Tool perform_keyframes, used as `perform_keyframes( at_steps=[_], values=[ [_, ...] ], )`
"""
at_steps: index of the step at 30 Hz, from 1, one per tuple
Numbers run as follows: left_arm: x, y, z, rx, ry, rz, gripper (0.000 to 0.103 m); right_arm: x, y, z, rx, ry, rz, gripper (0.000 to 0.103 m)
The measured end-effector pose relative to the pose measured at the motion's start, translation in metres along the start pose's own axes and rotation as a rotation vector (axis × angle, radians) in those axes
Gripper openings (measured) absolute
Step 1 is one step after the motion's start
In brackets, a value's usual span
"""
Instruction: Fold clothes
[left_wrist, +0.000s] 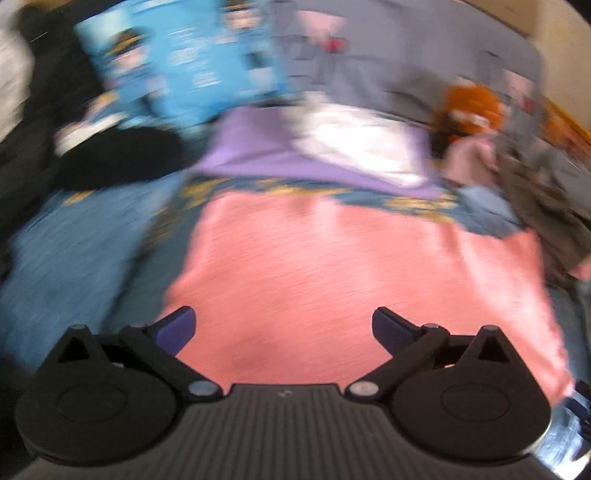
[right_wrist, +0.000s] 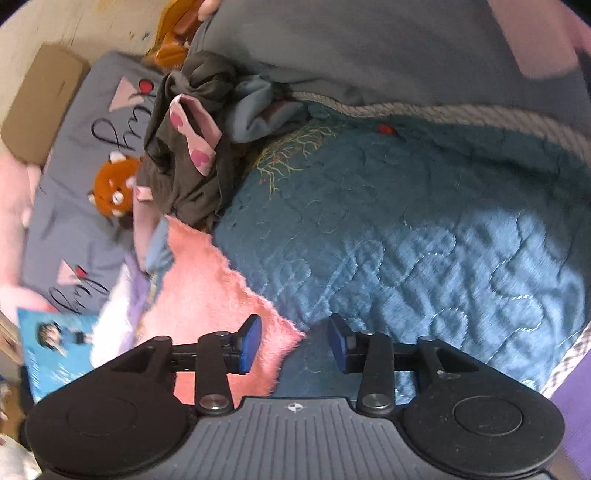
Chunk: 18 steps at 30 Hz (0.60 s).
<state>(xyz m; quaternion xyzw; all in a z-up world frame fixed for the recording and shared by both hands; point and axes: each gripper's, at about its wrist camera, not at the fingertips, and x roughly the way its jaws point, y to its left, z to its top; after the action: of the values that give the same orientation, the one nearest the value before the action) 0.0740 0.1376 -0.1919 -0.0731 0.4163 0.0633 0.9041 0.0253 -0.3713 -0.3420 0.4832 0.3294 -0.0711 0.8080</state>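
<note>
Motion blur smears our left view. The blue quilt (right_wrist: 424, 236) carries the pink fleece garment (left_wrist: 351, 288), spread flat below our left gripper (left_wrist: 283, 328), jaws wide, empty. Our right gripper (right_wrist: 294, 343) gapes over its corner; a dark clothes heap (right_wrist: 188, 147) and orange plush (right_wrist: 110, 188) lie beyond.

A fuzzy salmon-pink garment (right_wrist: 207, 291) lies on a teal quilt (right_wrist: 424, 221) stitched with wavy lines and yellow branches, beside a dark olive garment (right_wrist: 192, 122) with pink heart-printed bands and an orange-and-white plush toy (right_wrist: 112, 190).
</note>
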Motion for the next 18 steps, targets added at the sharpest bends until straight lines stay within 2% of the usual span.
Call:
perform_keyframes(
  at_steps=[1, 4, 6, 8, 9, 12, 14, 18],
  values=[
    [0.001, -0.012, 0.006, 0.023, -0.002, -0.02, 0.103, 0.0, -0.002, 0.001, 0.02, 0.002, 0.021, 0.044],
    [0.022, -0.084, 0.028, 0.15, 0.014, -0.093, 0.103, 0.005, -0.004, -0.001, 0.069, 0.013, 0.063, 0.044],
    [0.039, -0.132, 0.039, 0.226, 0.033, -0.136, 0.103, 0.006, -0.002, -0.001, 0.053, 0.015, 0.066, 0.043],
    [0.059, -0.177, 0.046, 0.277, 0.063, -0.154, 0.103, 0.007, 0.004, -0.001, -0.001, 0.019, 0.046, 0.037],
    [0.069, -0.198, 0.049, 0.3, 0.077, -0.159, 0.103, 0.009, 0.008, -0.001, -0.035, 0.022, 0.029, 0.031],
    [0.099, -0.254, 0.051, 0.346, 0.101, -0.143, 0.103, 0.01, 0.011, -0.003, -0.106, 0.024, -0.009, 0.017],
    [0.119, -0.284, 0.049, 0.368, 0.103, -0.12, 0.103, 0.01, 0.007, -0.004, -0.098, 0.027, -0.015, 0.008],
    [0.15, -0.327, 0.048, 0.37, 0.075, -0.086, 0.102, 0.011, -0.003, -0.004, -0.045, 0.035, -0.002, 0.003]
  ],
)
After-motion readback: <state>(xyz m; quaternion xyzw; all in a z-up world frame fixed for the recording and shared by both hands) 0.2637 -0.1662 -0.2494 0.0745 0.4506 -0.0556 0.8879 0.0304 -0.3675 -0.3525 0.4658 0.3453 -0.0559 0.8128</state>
